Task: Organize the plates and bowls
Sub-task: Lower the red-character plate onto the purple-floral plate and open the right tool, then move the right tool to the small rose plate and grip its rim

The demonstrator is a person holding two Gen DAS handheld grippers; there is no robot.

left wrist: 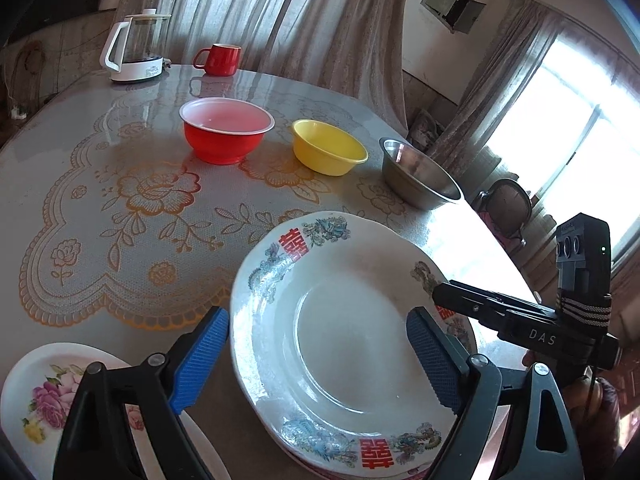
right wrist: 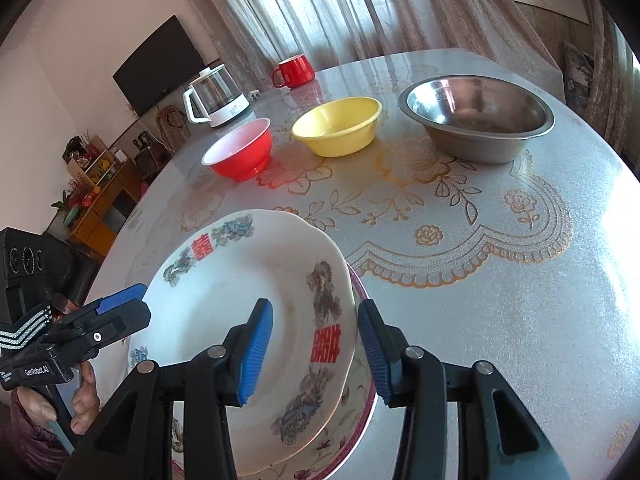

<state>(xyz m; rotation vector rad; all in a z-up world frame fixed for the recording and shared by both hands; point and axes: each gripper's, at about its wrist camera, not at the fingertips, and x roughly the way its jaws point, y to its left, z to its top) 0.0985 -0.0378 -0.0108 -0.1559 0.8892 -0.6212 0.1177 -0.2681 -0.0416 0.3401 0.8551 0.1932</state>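
Note:
A white plate with dragons and red characters [left wrist: 344, 332] [right wrist: 240, 320] lies on top of a pink-rimmed plate [right wrist: 360, 412] near the table's front edge. My left gripper [left wrist: 316, 360] is open, its blue pads on either side of the plate's left rim. My right gripper [right wrist: 316, 354] is open with its pads astride the plate's right rim. A flowered plate [left wrist: 40, 392] lies at the left. A red bowl [left wrist: 226, 130] [right wrist: 240, 152], a yellow bowl [left wrist: 328, 152] [right wrist: 338, 126] and a steel bowl [left wrist: 420, 174] [right wrist: 478, 116] stand in a row further back.
A glass kettle [left wrist: 138, 46] [right wrist: 218, 98] and a red mug [left wrist: 220, 60] [right wrist: 294, 71] stand at the far side of the round table [left wrist: 120, 200]. Curtains hang behind. A cabinet [right wrist: 96, 200] and a dark screen [right wrist: 160, 64] are at the left.

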